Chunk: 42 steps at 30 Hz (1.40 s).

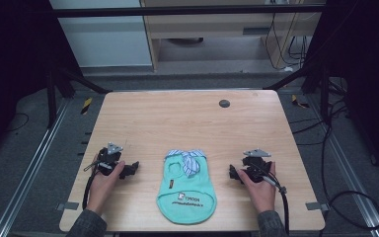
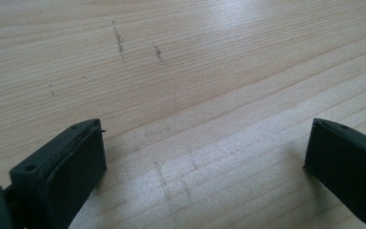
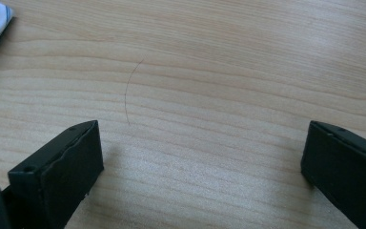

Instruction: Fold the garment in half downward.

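Mint-green fabric makes up the small sleeveless garment [image 1: 186, 190], which lies flat on the wooden desk [image 1: 187, 118], close to the middle of its near edge. A blue-and-white striped collar [image 1: 188, 159] with a bow-like fold sits at its far end, and the wider hem at the near end carries a line of dark print and a small tag. Its long axis runs from the near edge toward the far edge, collar pointing away from the person. The left gripper [image 1: 128, 169] rests on the desk well to the left of the garment, its jaws spread wide over bare wood. The right gripper [image 1: 235, 174] rests to the right of it, jaws likewise spread with nothing between them. A corner of striped cloth shows at the upper left of the right gripper view.
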Motion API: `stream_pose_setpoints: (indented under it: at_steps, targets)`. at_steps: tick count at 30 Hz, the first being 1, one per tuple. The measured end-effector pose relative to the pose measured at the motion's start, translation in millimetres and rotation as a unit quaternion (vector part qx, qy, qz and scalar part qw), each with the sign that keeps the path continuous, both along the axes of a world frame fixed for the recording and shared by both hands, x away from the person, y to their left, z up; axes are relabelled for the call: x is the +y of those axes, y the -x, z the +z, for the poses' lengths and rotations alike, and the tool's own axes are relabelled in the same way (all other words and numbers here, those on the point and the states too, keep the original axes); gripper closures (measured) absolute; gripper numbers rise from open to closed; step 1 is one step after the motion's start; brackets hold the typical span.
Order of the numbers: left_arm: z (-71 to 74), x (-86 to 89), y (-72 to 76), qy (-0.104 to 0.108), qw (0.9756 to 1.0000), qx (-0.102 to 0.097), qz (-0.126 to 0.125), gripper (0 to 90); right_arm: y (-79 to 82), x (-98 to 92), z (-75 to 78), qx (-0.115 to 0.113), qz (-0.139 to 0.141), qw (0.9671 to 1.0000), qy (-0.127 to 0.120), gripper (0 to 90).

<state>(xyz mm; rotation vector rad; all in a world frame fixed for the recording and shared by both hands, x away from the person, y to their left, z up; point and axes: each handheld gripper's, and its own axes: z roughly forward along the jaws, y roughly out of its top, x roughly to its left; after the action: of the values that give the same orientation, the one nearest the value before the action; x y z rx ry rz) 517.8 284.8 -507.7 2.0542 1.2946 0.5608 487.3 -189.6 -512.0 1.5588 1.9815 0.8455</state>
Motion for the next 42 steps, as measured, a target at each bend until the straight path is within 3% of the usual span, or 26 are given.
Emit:
stream_pose_setpoints:
  at_steps: [3,4,7,9,11,12,16,25,26,28,31,32,35,42]
  targets:
    - [4.1,-2.4,-0.8,-0.001,0.9998,0.013,-0.016,1.2,0.1,-0.3,4.5,0.003,0.022,0.9997,0.009,12.0]
    - [7.1,-3.8,-0.9,0.003,0.9997,0.014,-0.020,4.8,1.0,1.3,7.5,-0.002,0.030,0.9994,0.019,12.2]
    - [15.5,-7.3,-1.7,0.012,0.9993,0.013,-0.032,4.1,0.7,8.1,19.0,0.001,0.067,0.9970,0.038,17.7]
    - [31.1,-15.2,-4.3,-0.006,0.9983,0.010,-0.057,4.1,-0.6,13.6,28.6,0.004,0.087,0.9952,0.045,22.4]
    - [35.4,-18.8,-5.7,-0.006,0.9980,0.010,-0.063,5.0,-1.9,15.8,33.6,0.004,0.099,0.9938,0.051,26.3]
    - [43.7,-24.8,-8.5,-0.003,0.9970,0.016,-0.076,5.1,-5.2,20.6,42.5,0.007,0.118,0.9914,0.057,31.6]
    - [55.6,-37.6,-13.1,-0.005,0.9950,0.027,-0.096,7.9,-14.1,29.1,55.3,0.021,0.147,0.9864,0.069,40.8]
    - [65.5,-66.0,-18.8,0.002,0.9903,0.042,-0.132,19.4,-35.2,47.9,63.6,0.053,0.188,0.9790,0.059,60.8]
    - [67.0,-73.2,-20.5,0.011,0.9895,0.045,-0.137,25.4,-40.6,54.9,65.0,0.058,0.202,0.9764,0.051,65.8]
    - [68.0,-80.6,-22.7,0.015,0.9882,0.050,-0.144,31.0,-44.6,60.8,66.5,0.060,0.208,0.9754,0.041,70.3]
    - [68.2,-88.3,-25.4,0.009,0.9867,0.057,-0.152,41.1,-49.5,67.8,67.7,0.063,0.215,0.9739,0.033,74.4]
    - [66.7,-96.2,-29.5,0.003,0.9851,0.063,-0.160,43.6,-54.9,76.1,68.0,0.072,0.224,0.9717,0.025,77.8]
    - [63.4,-106.3,-36.8,-0.011,0.9840,0.070,-0.164,49.1,-61.4,85.5,67.7,0.076,0.234,0.9690,0.021,79.6]
    - [54.5,-119.5,-45.0,-0.012,0.9835,0.080,-0.162,56.7,-72.9,103.1,61.1,0.093,0.233,0.9681,0.010,80.6]
